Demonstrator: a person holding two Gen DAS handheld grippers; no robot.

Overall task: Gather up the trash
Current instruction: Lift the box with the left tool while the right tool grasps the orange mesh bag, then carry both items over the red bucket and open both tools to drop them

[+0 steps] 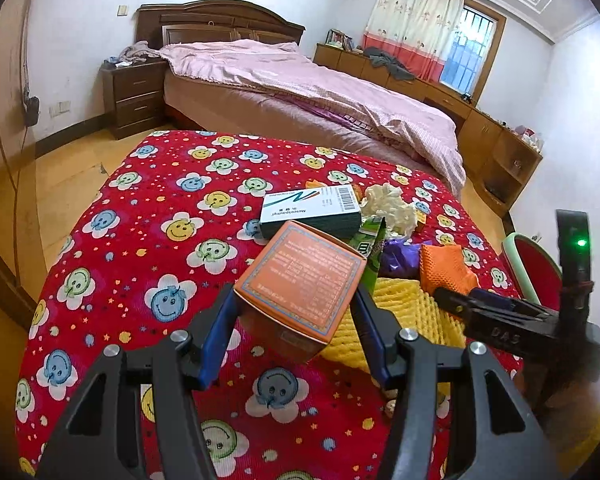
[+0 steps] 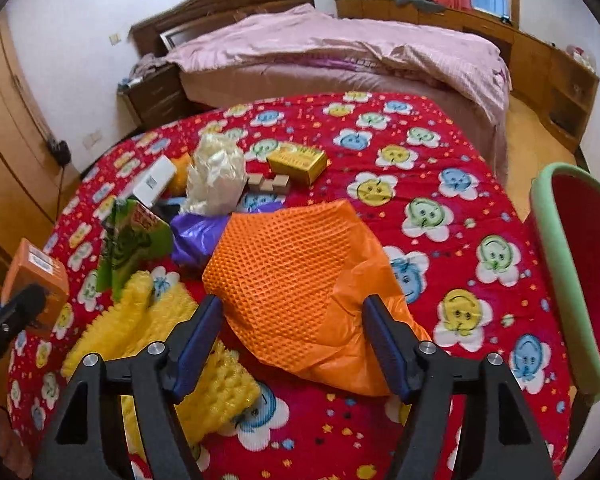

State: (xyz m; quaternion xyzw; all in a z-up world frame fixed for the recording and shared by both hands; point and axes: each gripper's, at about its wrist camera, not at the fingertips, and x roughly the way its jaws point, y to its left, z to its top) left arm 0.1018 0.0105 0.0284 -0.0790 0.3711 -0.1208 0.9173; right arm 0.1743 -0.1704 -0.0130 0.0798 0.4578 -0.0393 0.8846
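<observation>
- Left wrist view: the left hand-held gripper (image 1: 296, 312) is clamped on an orange box (image 1: 300, 280) at lower centre, its blue pads pressing the box's two sides, the box lifted off the red smiley-flower cloth (image 1: 140, 240).
- Only this view shows the printed top of the white and green carton (image 1: 310, 210), which lies just behind the box. At the right edge the right hand-held gripper (image 1: 476, 300) shows from the side.
- Right wrist view: the right hand-held gripper (image 2: 292, 320) has its jaws apart, with orange netted wrap (image 2: 284, 264) lying between them; no pad presses it.
- Only this view shows the yellow carton (image 2: 298, 162) and wooden blocks (image 2: 268, 182) at upper centre, and the green-rimmed red bin (image 2: 572, 272) in full at the right edge.
- Yellow foam net (image 2: 148, 320), a green packet (image 2: 136, 240), a purple bag (image 2: 198, 236) and crumpled white wrap (image 2: 216, 176) lie left of centre.
- The cloth covers the desk; behind stand a bed with a pink quilt (image 1: 300, 84) and a curtained window (image 1: 466, 52).
</observation>
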